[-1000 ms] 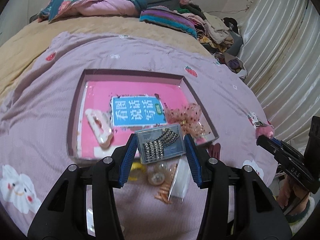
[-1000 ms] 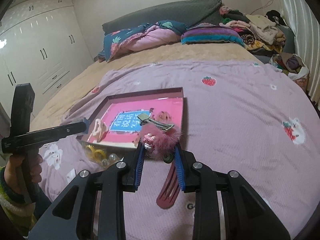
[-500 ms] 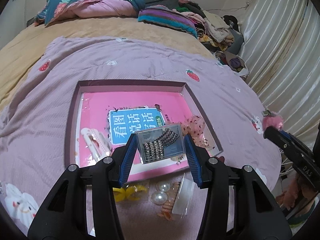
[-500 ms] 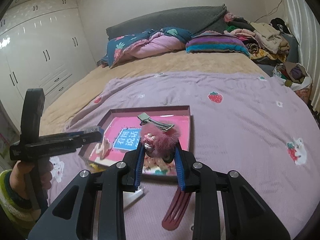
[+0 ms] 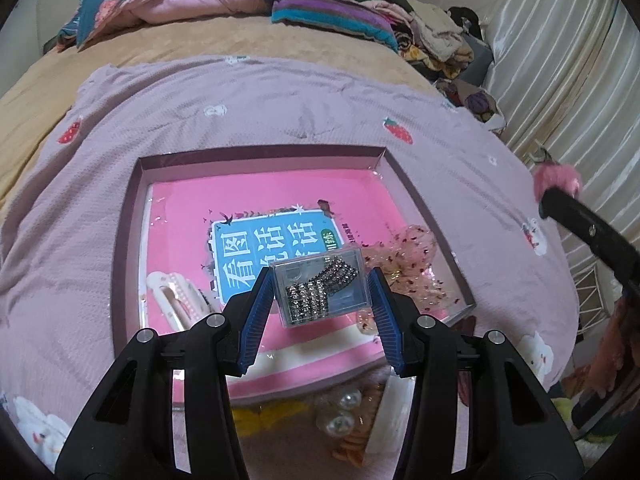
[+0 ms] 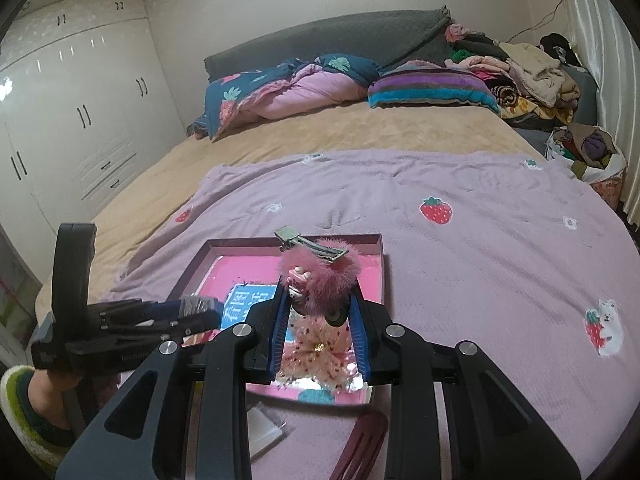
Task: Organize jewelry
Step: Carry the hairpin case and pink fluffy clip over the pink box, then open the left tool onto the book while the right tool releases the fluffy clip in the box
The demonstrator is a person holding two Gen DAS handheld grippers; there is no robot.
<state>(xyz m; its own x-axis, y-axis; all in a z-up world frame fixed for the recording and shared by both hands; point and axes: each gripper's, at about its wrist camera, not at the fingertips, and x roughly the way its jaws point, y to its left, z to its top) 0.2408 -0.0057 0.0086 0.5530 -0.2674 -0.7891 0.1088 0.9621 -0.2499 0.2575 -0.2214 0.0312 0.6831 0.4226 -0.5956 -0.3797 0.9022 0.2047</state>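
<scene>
Left wrist view: left tongs [image 5: 320, 294] clamp one clear case [image 5: 320, 286] of rhinestone clips; right tongs [image 6: 319, 312] grip one fluffy pink clip [image 6: 320, 276]; tray [image 5: 132, 208] at twelve o'clock.

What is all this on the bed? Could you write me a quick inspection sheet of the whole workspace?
Surface: purple blanket with strawberry prints, spread over a tan bed.
Job's things: shallow box tray with a pink book inside; clear case of rhinestone clips; fluffy pink hair clip; white claw clip and sheer spotted bow in the tray.
Clutter: pearl pieces, a yellow item and a dark red clip on the blanket beside the tray.
Grippers: left tongs shut on the case; right tongs shut on the fluffy clip.
Cables: one on the far wall.
Surroundings: pillows, clothes pile, white wardrobe, curtain.
</scene>
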